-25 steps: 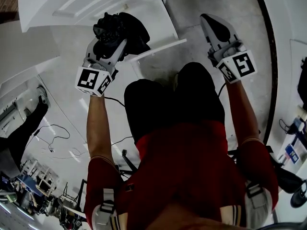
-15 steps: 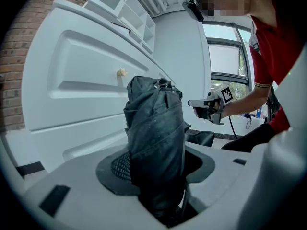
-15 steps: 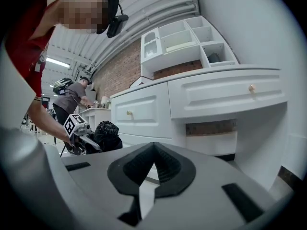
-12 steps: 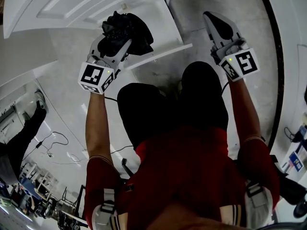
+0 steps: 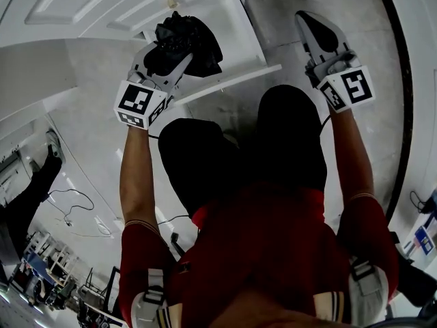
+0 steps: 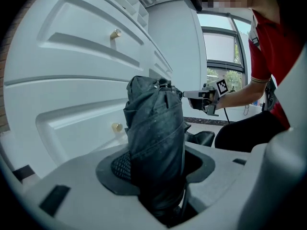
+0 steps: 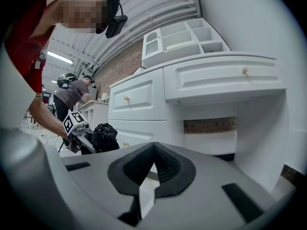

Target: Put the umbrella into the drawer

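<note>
Clamped between the ribbed black pads of the left gripper (image 6: 158, 178): a folded umbrella (image 6: 156, 128), dark crumpled fabric rolled into a stubby bundle, standing upright. Just beyond, glossy white panelled drawer fronts (image 6: 72, 85) with small round brass knobs (image 6: 115, 33). Pinched together on nothing, the right gripper (image 7: 152, 162), facing a white cabinet (image 7: 139, 99). Farther back, a bystander (image 7: 72, 96).

Left hand-held gripper (image 5: 164, 55) clamps the umbrella (image 5: 194, 38); right hand-held gripper (image 5: 308, 24) closed, empty.
</note>
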A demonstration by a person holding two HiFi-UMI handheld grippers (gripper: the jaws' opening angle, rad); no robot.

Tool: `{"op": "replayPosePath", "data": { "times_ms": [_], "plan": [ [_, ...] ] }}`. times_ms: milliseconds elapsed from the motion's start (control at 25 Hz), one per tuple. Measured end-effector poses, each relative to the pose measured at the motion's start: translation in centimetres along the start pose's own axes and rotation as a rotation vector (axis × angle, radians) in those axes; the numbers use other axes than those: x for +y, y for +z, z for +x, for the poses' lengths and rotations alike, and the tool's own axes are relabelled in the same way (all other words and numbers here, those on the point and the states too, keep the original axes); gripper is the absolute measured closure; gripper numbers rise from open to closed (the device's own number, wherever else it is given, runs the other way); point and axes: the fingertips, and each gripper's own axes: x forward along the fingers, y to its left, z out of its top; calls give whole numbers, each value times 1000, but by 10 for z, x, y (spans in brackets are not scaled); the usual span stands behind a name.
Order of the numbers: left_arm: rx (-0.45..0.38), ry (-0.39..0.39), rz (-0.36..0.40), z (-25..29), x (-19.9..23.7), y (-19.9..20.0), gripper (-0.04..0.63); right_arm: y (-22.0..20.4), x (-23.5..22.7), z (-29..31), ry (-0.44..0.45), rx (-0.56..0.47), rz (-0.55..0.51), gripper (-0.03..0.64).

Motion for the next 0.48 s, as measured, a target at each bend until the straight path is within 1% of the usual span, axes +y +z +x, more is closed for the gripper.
{"op": "replayPosePath", "data": {
  "times_ms": [240, 480],
  "plan": [
    [58, -5, 26, 20, -1, -23, 362, -22, 2, 1, 9, -2, -16, 621],
    [132, -18, 61, 44, -3, -43, 362, -36, 8, 11, 46, -8, -61, 621]
  ]
}}
